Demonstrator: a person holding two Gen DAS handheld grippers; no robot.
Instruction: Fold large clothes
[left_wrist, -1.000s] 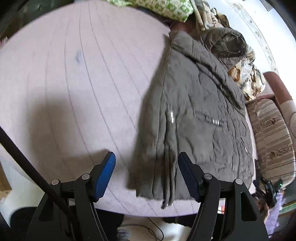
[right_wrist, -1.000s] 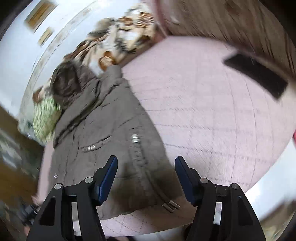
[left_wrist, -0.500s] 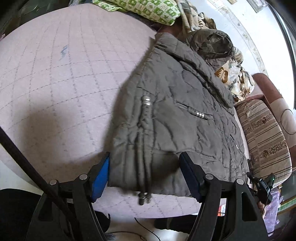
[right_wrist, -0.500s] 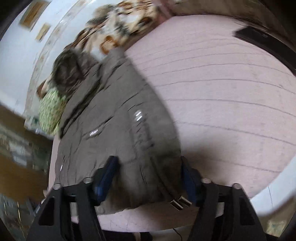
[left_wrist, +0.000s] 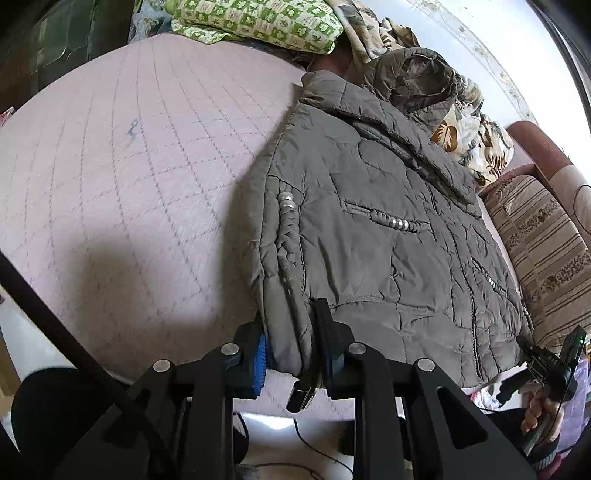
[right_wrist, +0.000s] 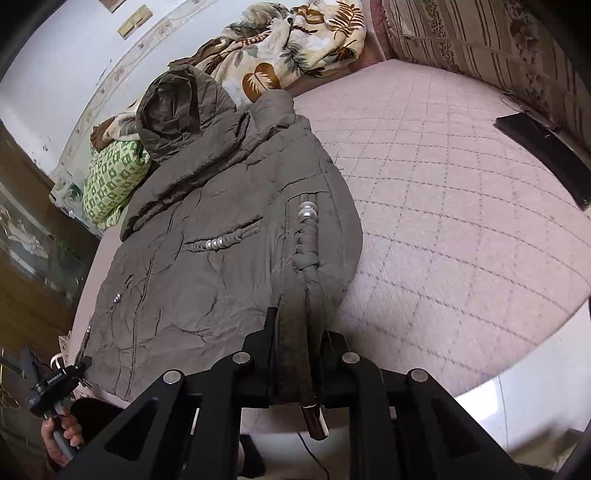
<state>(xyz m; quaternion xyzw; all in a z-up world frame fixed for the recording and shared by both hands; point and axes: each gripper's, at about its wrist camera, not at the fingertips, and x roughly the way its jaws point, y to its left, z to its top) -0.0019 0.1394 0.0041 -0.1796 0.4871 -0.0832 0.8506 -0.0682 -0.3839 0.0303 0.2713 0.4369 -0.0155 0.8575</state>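
Note:
A grey-brown padded jacket with a hood lies spread front-up on a pink quilted bed. My left gripper is closing on the jacket's hem at its left corner, and the pads press on the bunched cloth. In the right wrist view the jacket fills the left half. My right gripper is closing on the hem's right corner, gripping cloth and a dark strap that hangs below the fingers. Each view shows the other gripper, hand-held, at the opposite hem corner.
A green patterned pillow and a leaf-print blanket lie beyond the hood. A striped cushion borders the bed's right side. A flat black object rests on the bed near it. A dark cabinet stands left.
Both grippers moved forward over the jacket's hem corners and went from wide open to closed on the cloth. The hem now bunches between each pair of fingers.

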